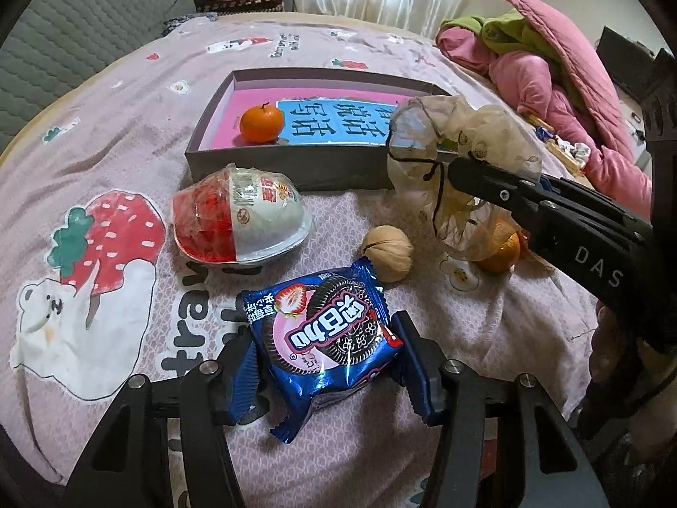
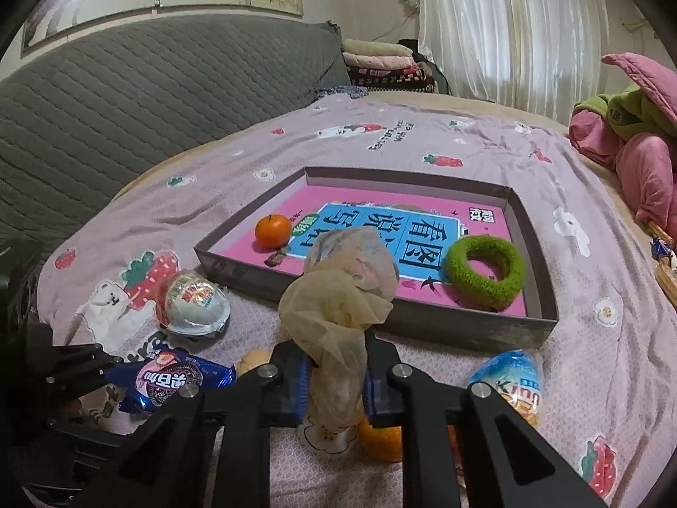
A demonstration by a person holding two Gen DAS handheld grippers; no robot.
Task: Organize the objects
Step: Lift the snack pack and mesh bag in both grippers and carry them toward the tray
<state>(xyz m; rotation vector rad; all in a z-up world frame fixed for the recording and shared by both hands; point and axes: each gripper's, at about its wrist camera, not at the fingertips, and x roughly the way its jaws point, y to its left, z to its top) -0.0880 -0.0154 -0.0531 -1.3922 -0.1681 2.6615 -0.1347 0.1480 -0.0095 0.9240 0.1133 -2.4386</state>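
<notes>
So the grey box on the bed is the landmark here, and sorting is maybe a third done as far as I can judge. Starting left of the box's near corner: a red-and-white egg-shaped treat sits just outside its front wall, not yet packed. Below that, nearer the camera, the left hand-held gripper has its jaws partway closed on a blue cookie packet, pads pressing both sides, so that one looks ready to lift. Just right of the packet lies a walnut, loose in front of the box. Then the right hand-held gripper, jaws squeezed tight on a beige mesh pouch, which stands bunched up above its fingers, just short of the box's front wall. Under it there's an orange on the bed, and further right a blue egg-shaped treat, both outside. Inside the box: one orange at the left end, one green fuzzy ring at the right. Count: two oranges, two egg treats, one packet, one walnut, one pouch, one ring. Two in, six left.
</notes>
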